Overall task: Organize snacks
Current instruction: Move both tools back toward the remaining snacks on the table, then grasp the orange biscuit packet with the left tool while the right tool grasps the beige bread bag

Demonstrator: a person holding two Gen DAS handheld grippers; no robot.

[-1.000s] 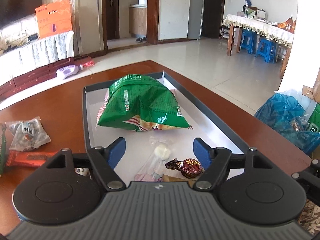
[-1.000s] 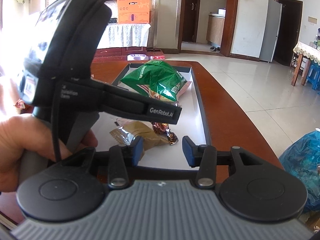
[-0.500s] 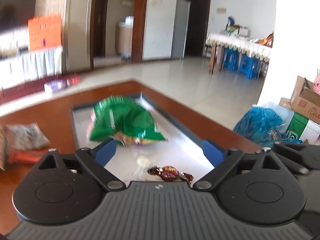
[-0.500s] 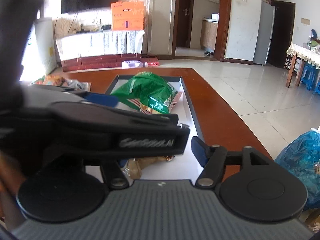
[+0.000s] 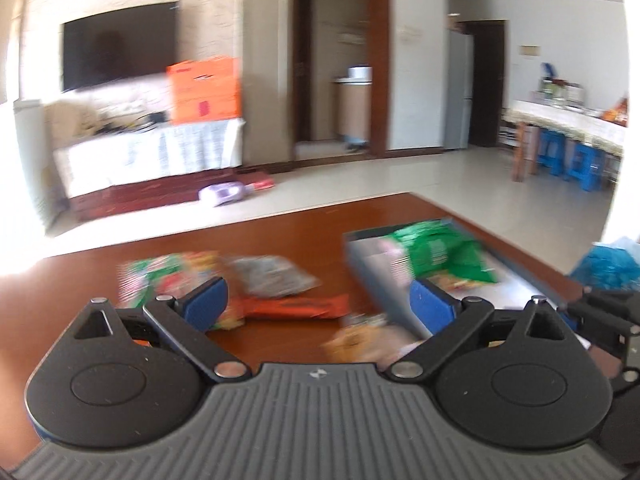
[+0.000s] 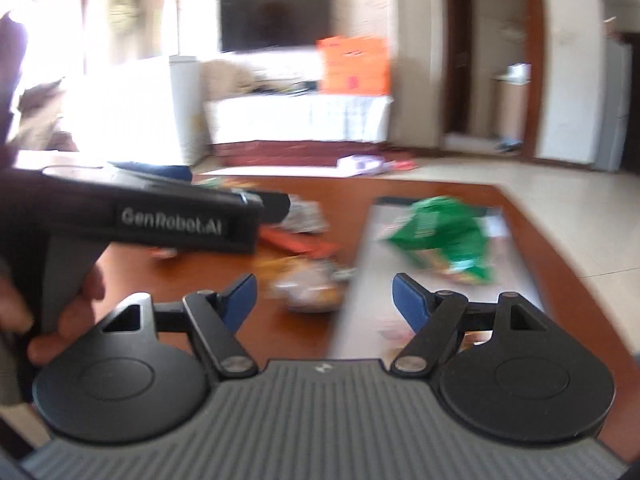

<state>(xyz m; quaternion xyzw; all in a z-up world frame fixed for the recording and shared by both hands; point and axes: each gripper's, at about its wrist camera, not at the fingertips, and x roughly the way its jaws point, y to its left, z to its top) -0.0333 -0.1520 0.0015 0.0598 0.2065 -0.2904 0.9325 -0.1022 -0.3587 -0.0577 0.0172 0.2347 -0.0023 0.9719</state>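
Observation:
A grey tray (image 5: 362, 268) with a green snack bag (image 5: 440, 254) in it lies at the right on the brown table. Left of the tray lie loose snacks: an orange bar (image 5: 296, 308), a grey packet (image 5: 272, 276), a colourful bag (image 5: 168, 276) and a small yellowish packet (image 5: 360, 340). My left gripper (image 5: 320, 304) is open and empty above these snacks. My right gripper (image 6: 324, 300) is open and empty over the tray's left wall (image 6: 352, 292), with the green bag (image 6: 444, 236) ahead and the small packet (image 6: 312, 288) between its fingers' line of sight. Both views are blurred.
The left gripper's body (image 6: 132, 216) and the hand holding it fill the left of the right wrist view. A blue plastic bag (image 5: 608, 264) sits off the table's right edge. A TV stand with an orange box (image 5: 204, 92) stands far behind.
Both grippers have swung left, from over the tray to the loose snacks beside it. Both have opened wider. The tray's contents look unmoved.

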